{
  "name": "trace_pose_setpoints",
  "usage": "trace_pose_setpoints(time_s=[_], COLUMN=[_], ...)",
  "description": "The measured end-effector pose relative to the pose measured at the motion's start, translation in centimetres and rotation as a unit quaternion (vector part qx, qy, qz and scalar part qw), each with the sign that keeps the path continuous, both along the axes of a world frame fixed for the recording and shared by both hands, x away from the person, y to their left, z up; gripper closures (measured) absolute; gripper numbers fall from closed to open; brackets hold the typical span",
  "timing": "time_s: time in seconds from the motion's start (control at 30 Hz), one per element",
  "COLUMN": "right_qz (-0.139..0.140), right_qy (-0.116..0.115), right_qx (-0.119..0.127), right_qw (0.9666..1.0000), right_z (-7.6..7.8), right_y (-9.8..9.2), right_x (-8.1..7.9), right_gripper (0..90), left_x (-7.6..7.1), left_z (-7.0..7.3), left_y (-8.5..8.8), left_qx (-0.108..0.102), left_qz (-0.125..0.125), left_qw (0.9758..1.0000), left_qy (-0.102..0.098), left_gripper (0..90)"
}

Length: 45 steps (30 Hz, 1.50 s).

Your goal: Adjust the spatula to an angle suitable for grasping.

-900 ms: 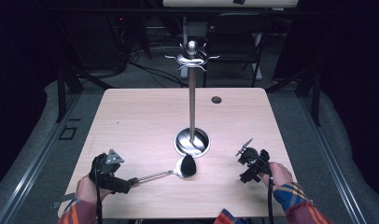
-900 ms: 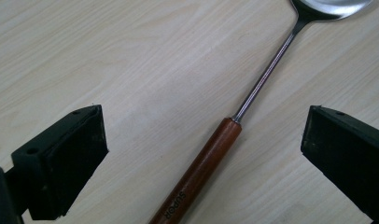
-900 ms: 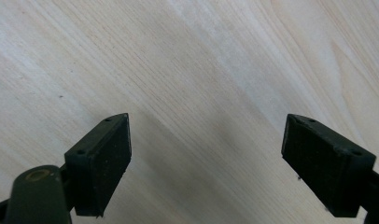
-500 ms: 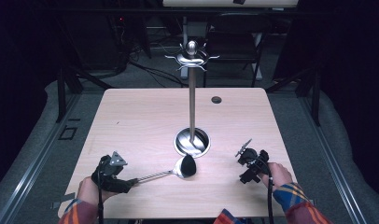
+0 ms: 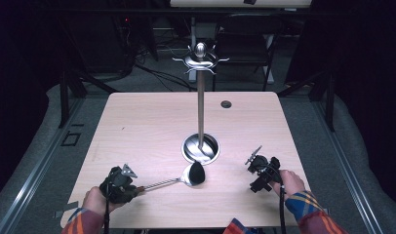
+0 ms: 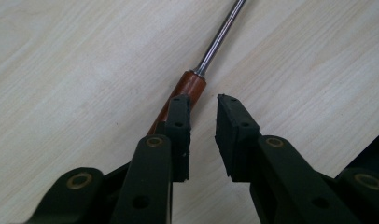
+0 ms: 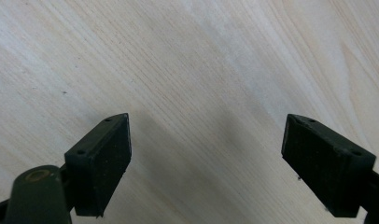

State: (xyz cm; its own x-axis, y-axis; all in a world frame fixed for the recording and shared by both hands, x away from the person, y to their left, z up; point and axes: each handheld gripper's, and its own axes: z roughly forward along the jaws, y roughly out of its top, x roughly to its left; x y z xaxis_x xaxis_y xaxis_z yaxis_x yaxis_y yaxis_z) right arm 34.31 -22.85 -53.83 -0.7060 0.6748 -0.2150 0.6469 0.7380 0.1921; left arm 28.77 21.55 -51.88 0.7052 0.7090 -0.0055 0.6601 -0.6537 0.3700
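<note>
The ladle (image 5: 192, 174) looked hard, smooth and slippery. The left gripper (image 6: 202, 114) had narrow jaws beside its brown handle (image 6: 185, 91), gripping nothing. The right gripper (image 7: 206, 144) was wide open and empty

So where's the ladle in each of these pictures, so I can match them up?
High view: the ladle lies near the table's front edge, bowl by the stand's base, handle toward the left gripper.
Left gripper view: its red-brown handle runs beneath the left-hand finger, steel shaft toward the top edge.
Right gripper view: wood grain between wide-apart fingers.
Shared landmark: the pale wooden tabletop.
</note>
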Motion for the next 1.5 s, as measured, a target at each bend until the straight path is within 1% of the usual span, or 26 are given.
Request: trace_pose_setpoints(time_s=[0.1,0.13,0.17,0.2,0.23,0.27,0.3,0.33,0.43,0.47,0.5,0.57,0.67,0.7,0.73,0.77,0.83,0.97,1.0,1.1,1.23,1.3,1.4,1.5], right_qz=[0.000,0.000,-0.001,0.003,0.002,0.003,0.005,0.003,0.004,0.004,0.007,0.005,0.006,0.006,0.006,0.007,0.005,0.010,0.006,0.005,0.006,0.011,0.011,0.010], right_qy=[0.000,0.001,-0.003,0.000,-0.002,0.002,0.000,0.001,0.003,0.003,0.003,0.002,0.004,0.004,0.004,0.008,0.006,0.011,0.007,0.007,0.005,0.008,0.007,0.010], right_qx=[-0.001,-0.002,0.005,-0.004,-0.009,-0.007,-0.008,-0.003,-0.008,-0.008,-0.007,-0.008,-0.006,-0.006,-0.006,-0.011,-0.009,-0.013,-0.010,-0.011,-0.015,-0.014,-0.014,-0.018], right_qw=[1.0000,1.0000,1.0000,1.0000,1.0000,1.0000,1.0000,1.0000,1.0000,1.0000,0.9999,1.0000,1.0000,1.0000,1.0000,0.9999,0.9999,0.9998,0.9999,0.9999,0.9999,0.9998,0.9998,0.9997], right_z=[0.0,0.0,-0.2,-0.1,-0.1,-0.1,-0.1,-0.2,-0.1,-0.1,-0.2,-0.2,-0.3,-0.3,-0.3,-0.2,-0.2,-0.2,-0.3,-0.2,-0.2,-0.2,-0.2,-0.2], right_y=[0.0,0.0,0.0,0.0,0.1,0.1,0.1,0.2,0.3,0.3,0.2,0.2,0.2,0.2,0.2,0.2,0.3,0.3,0.3,0.3,0.3,0.3,0.3,0.3], right_x=[0.0,0.0,0.0,0.0,0.0,0.0,0.0,0.0,0.0,0.0,0.0,0.0,0.0,0.0,0.0,0.1,0.0,0.0,0.0,0.0,0.0,0.0,0.0,0.1], right_gripper=[15.5,15.5,15.5,15.5,15.5,15.5,15.5,15.5,15.5,15.5,15.5,15.5,15.5,15.5,15.5,15.5,15.5,15.5,15.5,15.5,15.5,15.5,15.5,15.5], left_x=[0.0,0.1,0.1,0.1,0.2,0.2,0.2,0.2,0.3,0.3,0.3,0.3,0.5,0.6,0.6,0.7,0.7,0.9,0.9,1.0,1.3,1.5,1.8,2.2], left_z=[-0.3,-0.5,-0.7,-0.8,-0.9,-1.0,-1.1,-1.1,-1.2,-1.2,-1.3,-1.4,-1.7,-1.7,-1.7,-1.6,-1.6,-1.8,-1.9,-1.9,-1.9,-2.0,-2.0,-2.1], left_y=[-0.2,-0.2,-0.3,-0.3,-0.3,-0.3,-0.3,-0.3,-0.3,-0.3,-0.4,-0.4,-0.4,-0.4,-0.3,-0.3,-0.3,-0.2,-0.2,-0.3,-0.2,-0.2,-0.2,-0.3], left_qx=[0.007,0.012,0.015,0.019,0.022,0.024,0.022,0.024,0.029,0.031,0.035,0.037,0.042,0.043,0.043,0.045,0.044,0.048,0.048,0.047,0.053,0.049,0.048,0.047], left_qz=[0.002,0.006,0.008,0.010,0.009,0.011,0.016,0.016,0.021,0.022,0.018,0.017,0.021,0.022,0.026,0.032,0.034,0.037,0.036,0.038,0.047,0.057,0.061,0.066], left_qw=[0.9999,0.9998,0.9997,0.9995,0.9994,0.9993,0.9993,0.9993,0.9991,0.9990,0.9988,0.9986,0.9981,0.9980,0.9980,0.9980,0.9980,0.9976,0.9976,0.9975,0.9972,0.9970,0.9969,0.9967], left_qy=[0.010,0.016,0.019,0.023,0.027,0.025,0.025,0.024,0.023,0.024,0.029,0.035,0.040,0.040,0.037,0.030,0.029,0.033,0.034,0.036,0.025,0.017,0.009,0.006], left_gripper=[79.6,80.9,82.7,83.8,84.7,85.5,86.3,88.2,89.7,89.7,89.7,89.8,89.8,89.8,89.8,89.7,89.8,89.7,89.7,89.7,89.7,89.6,89.6,89.6])
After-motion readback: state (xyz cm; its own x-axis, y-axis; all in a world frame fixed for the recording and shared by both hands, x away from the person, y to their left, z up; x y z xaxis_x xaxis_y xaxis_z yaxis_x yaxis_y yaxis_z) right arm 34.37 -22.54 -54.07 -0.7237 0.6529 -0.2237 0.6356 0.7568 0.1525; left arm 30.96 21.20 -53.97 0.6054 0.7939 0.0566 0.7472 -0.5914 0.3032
